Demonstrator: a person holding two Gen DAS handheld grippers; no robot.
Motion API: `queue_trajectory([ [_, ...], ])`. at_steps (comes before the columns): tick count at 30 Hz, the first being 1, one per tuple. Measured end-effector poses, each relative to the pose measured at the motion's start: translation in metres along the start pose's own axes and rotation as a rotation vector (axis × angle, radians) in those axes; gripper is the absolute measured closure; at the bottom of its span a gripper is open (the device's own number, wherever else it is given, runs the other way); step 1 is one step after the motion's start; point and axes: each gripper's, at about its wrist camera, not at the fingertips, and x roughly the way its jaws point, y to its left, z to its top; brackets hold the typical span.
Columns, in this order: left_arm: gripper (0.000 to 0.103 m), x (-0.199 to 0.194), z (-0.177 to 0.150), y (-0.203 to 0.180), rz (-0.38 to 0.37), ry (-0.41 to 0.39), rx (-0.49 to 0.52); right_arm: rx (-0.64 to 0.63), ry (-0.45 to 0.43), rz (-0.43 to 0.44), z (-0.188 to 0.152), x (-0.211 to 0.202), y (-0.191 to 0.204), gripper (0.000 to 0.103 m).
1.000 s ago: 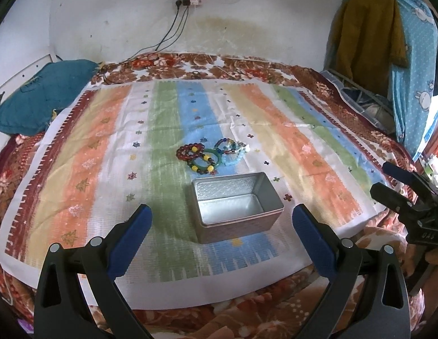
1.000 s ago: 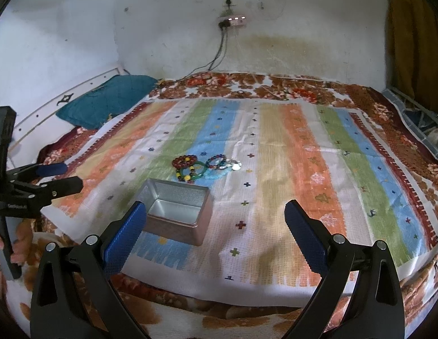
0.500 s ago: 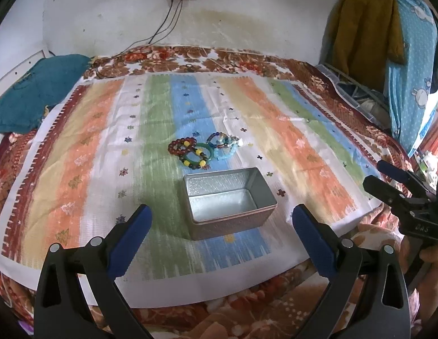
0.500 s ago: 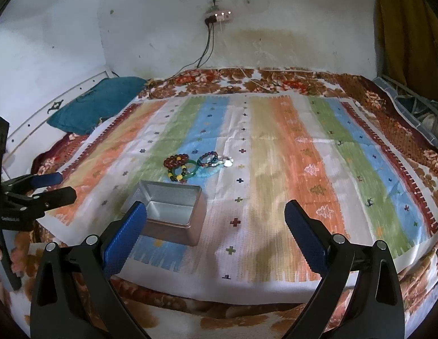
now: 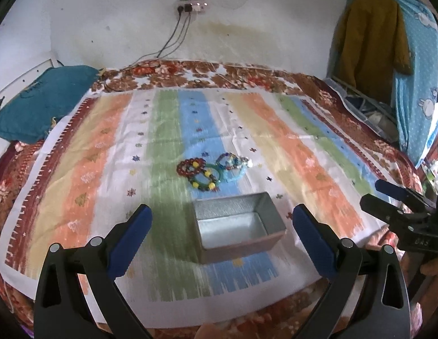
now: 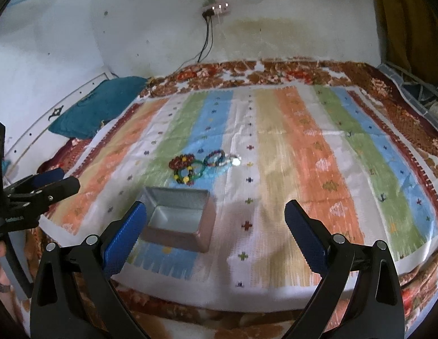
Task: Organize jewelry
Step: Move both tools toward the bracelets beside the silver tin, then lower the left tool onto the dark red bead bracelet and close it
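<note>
A cluster of bead bracelets (image 5: 211, 169) lies on the striped cloth (image 5: 289, 152): a red one, a green and yellow one, a blue one. It also shows in the right wrist view (image 6: 200, 164). An open, empty metal tin (image 5: 238, 226) stands just in front of them, also seen in the right wrist view (image 6: 178, 217). My left gripper (image 5: 223, 234) is open and empty, near the tin's front. My right gripper (image 6: 216, 233) is open and empty, its left finger beside the tin.
The cloth covers a bed with a floral blanket (image 5: 207, 75). A teal pillow (image 5: 41, 104) lies at the far left. Clothes hang at the right (image 5: 388, 42). A socket with cables (image 5: 190, 7) is on the wall behind.
Both views have tilted and shifted slightly; the tin and bracelets now sit lower in the left view. Both grippers stay open and empty. Nothing on the cloth has moved.
</note>
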Motion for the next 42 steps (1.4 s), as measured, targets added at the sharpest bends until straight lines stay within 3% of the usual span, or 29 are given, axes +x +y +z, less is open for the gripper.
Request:
queue_trajectory([
  [6,0.006,0.003,0.006,-0.010,0.028,-0.046,0.083,0.025,-0.008,0.005,0.008,0.008,-0.002,0.004],
  [15,0.006,0.029,0.013,-0.008,0.004,-0.011,0.086,0.020,0.014,0.005,0.022,0.032,-0.003,0.004],
  [23,0.006,0.057,0.023,-0.011,0.035,0.030,0.097,-0.008,0.038,-0.021,0.033,0.059,-0.004,0.004],
  [30,0.006,0.086,0.029,0.004,0.070,0.104,0.046,0.009,0.093,-0.030,0.036,0.084,-0.013,0.004],
  [39,0.005,0.112,0.042,0.031,0.123,0.143,-0.055,-0.030,0.128,-0.044,0.050,0.116,-0.011,0.004],
  [42,0.005,0.121,0.045,0.034,0.111,0.162,-0.060,-0.039,0.134,-0.042,0.055,0.124,-0.009,0.004],
])
